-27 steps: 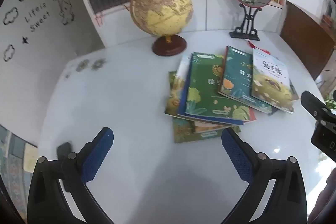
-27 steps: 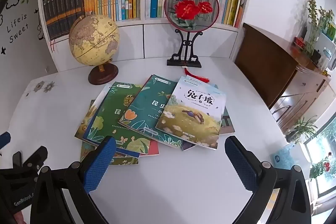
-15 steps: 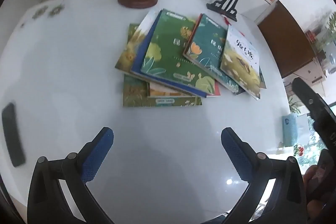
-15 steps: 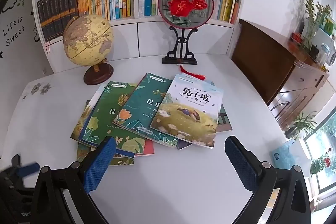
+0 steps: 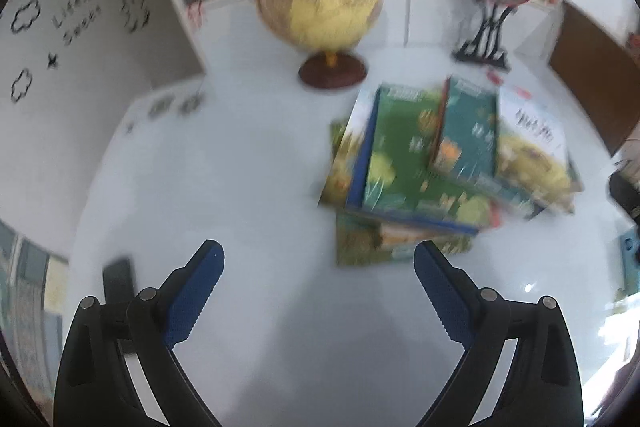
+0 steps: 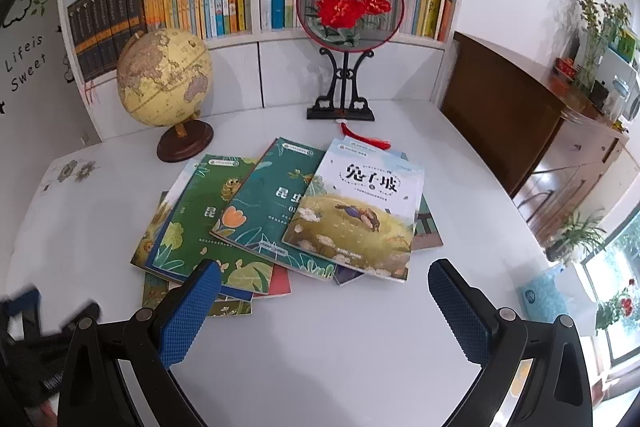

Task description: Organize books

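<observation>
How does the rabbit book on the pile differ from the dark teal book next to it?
The rabbit book has a pale top and yellow meadow; the teal book is dark with an orange flower. The rabbit book lies uppermost, overlapping the teal book's edge. Both lie flat, face up, slanted.

The left wrist view is motion-blurred: the book titles [image 5: 452, 167] and globe [image 5: 320, 7] are unreadable. At nine o'clock in the right wrist view, the left gripper [image 6: 36, 331] is smeared and edge-cropped.

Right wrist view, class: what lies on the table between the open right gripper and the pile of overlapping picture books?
Only bare white tabletop separates the right gripper from the pile of picture books.
</observation>
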Motion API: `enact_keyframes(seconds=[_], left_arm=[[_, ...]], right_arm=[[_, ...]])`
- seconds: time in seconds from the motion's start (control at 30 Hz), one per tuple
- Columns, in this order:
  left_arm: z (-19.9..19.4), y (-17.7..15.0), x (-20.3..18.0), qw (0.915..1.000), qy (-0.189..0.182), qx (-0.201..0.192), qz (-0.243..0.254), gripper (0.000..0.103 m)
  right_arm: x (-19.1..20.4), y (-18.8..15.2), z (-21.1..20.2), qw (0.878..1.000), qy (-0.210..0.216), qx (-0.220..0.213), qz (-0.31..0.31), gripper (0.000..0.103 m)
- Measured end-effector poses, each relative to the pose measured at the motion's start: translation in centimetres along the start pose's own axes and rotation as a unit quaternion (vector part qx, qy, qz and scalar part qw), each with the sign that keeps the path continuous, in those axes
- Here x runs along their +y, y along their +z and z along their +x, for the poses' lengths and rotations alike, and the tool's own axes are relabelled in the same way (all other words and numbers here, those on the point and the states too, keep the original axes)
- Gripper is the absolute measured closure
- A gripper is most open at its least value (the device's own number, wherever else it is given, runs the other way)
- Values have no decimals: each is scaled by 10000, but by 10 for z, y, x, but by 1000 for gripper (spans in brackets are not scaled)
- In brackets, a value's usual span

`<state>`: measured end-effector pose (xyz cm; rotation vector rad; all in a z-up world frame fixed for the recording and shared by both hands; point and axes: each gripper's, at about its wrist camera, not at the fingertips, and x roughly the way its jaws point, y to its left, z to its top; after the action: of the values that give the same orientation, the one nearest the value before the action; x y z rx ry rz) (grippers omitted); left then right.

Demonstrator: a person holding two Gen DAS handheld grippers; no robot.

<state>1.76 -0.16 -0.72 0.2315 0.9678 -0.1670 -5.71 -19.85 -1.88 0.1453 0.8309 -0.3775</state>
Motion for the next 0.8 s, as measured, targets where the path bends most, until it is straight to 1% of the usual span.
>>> enact_keyframes(seconds=[0.13,0.2,0.23,0.27,0.33,0.4,0.43,0.5,0.57,0.6,0.63,0.73,0.77,0.8], left_arm=[[-24,31,-10,9981,-249,-458,323,7],[-36,54,-14,9955,-556,-665,372,7],[-43,67,-16,9936,-716,-783,381,7],[-46,74,-22,9925,-774,-864,394,5],[-48,88,-36,9900,-843,-1022,478,4],[-37,96,-48,9891,-1021,-929,512,4],[-29,97,-54,9895,-1051,-855,503,4],[-15,95,-63,9901,-1069,-754,506,4],[-3,94,-70,9900,-1128,-654,531,4],[5,95,-81,9889,-1170,-637,664,4],[7,94,-83,9876,-1214,-660,742,4],[21,92,-110,9816,-1455,-655,1052,4],[24,91,-113,9797,-1544,-662,1089,4],[29,91,-121,9764,-1720,-656,1127,4]], right_arm=[[-14,8,-4,9999,-59,-45,110,0],[-26,14,-7,9994,-147,-74,294,0],[-36,20,-9,9991,-82,-104,411,0],[-45,25,-12,9986,-73,-141,495,0],[-59,36,-15,9980,-232,-223,549,0],[-71,47,-16,9974,-256,-295,600,0],[-76,52,-14,9973,-224,-298,632,0],[-82,57,-7,9972,-147,-238,688,0],[-87,60,5,9974,16,-124,711,0],[-89,60,12,9975,102,-61,697,0],[-90,60,22,9974,195,29,687,0],[-94,58,40,9959,542,147,707,0],[-96,58,47,9949,678,175,728,0],[-96,57,52,9944,718,213,741,0]])
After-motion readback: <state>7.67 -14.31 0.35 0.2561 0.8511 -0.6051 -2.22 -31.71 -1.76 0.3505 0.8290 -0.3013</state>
